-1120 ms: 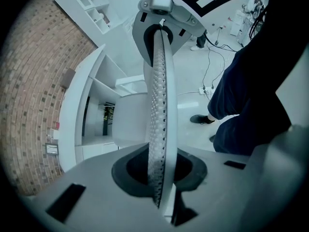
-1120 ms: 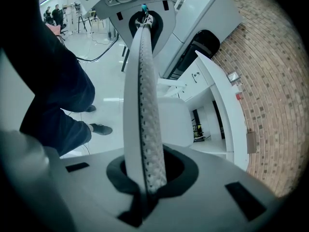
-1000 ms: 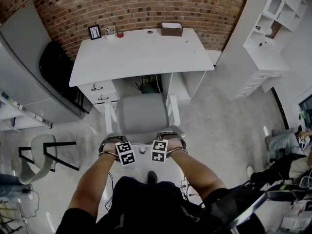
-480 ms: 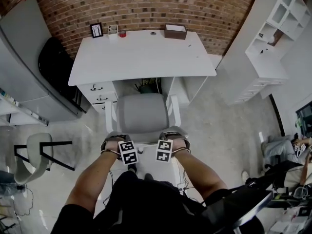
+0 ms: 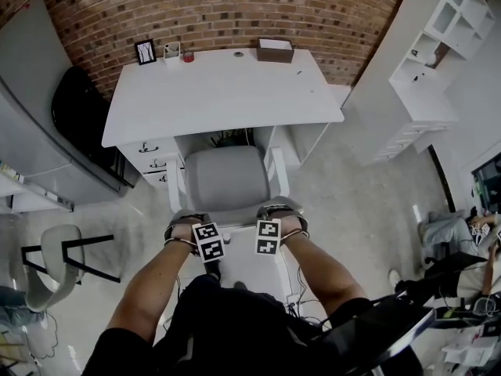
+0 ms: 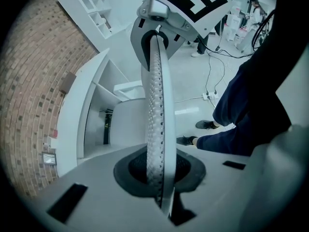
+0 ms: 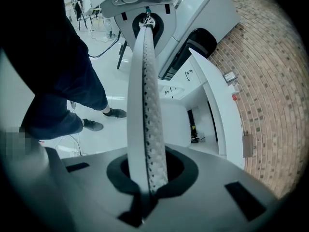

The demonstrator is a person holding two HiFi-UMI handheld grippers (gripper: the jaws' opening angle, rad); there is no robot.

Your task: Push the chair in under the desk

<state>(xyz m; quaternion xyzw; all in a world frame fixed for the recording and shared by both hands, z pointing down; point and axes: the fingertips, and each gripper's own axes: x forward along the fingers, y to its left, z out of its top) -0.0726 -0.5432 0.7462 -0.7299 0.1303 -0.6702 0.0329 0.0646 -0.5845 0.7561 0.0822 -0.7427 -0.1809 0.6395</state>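
Chair (image 5: 228, 180): 12 o'clock of person, seat front at desk (image 5: 219, 92) edge, facing kneehole.
Left gripper (image 6: 155, 47): jaws closing, nothing between.
Right gripper (image 7: 145, 37): jaws together, empty.
Both at backrest top, 6 o'clock of seat. Probable reason: paired blunt pushers keep chair straight.

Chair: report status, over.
Left gripper closing, nothing between jaws; right gripper shut, empty. Both behind the grey chair. Chair mostly outside the white desk, lined up with kneehole. No obstruction seen.
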